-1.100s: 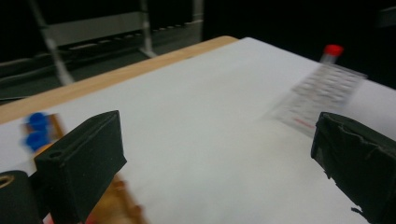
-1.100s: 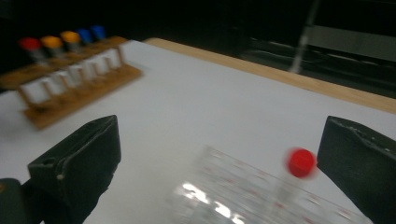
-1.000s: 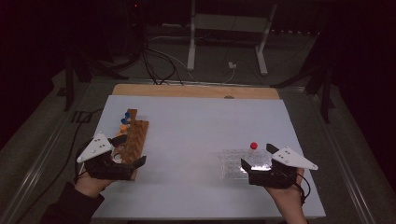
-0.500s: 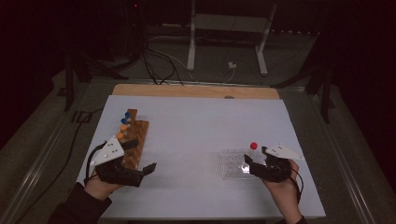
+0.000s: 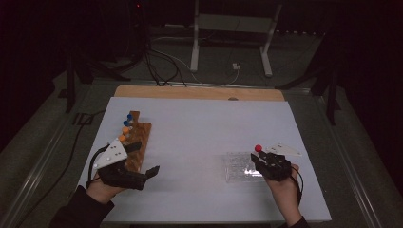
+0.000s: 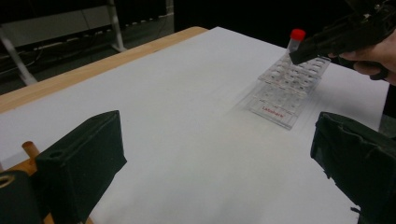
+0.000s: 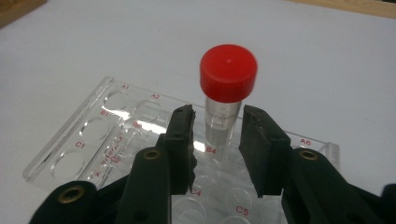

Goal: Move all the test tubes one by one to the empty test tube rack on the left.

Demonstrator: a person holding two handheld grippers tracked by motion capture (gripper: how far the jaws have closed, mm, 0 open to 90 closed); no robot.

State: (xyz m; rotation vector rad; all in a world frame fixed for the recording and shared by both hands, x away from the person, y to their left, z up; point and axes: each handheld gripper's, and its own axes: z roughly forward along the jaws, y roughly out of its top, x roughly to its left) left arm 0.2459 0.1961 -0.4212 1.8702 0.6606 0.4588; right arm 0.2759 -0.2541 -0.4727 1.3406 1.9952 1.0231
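Red-capped tube (image 7: 226, 100) stands upright in a well marked B4 of the clear plastic rack (image 7: 93, 116), which lies at about four o'clock on the white table sheet (image 5: 199, 128) in the high view. The right gripper (image 7: 217, 140) looks along its jaws from the six o'clock side of the rack; they have just been closing and now flank the tube's clear body below the cap, with a sliver of gap at each side, so they are not yet pinching it. Gripping below the cap would probably let the tube lift straight out of its well. At about eight o'clock, the left gripper (image 5: 142, 161) hovers with jaws spread wide beside the wooden rack (image 5: 135, 137) of coloured-capped tubes, likely its destination.
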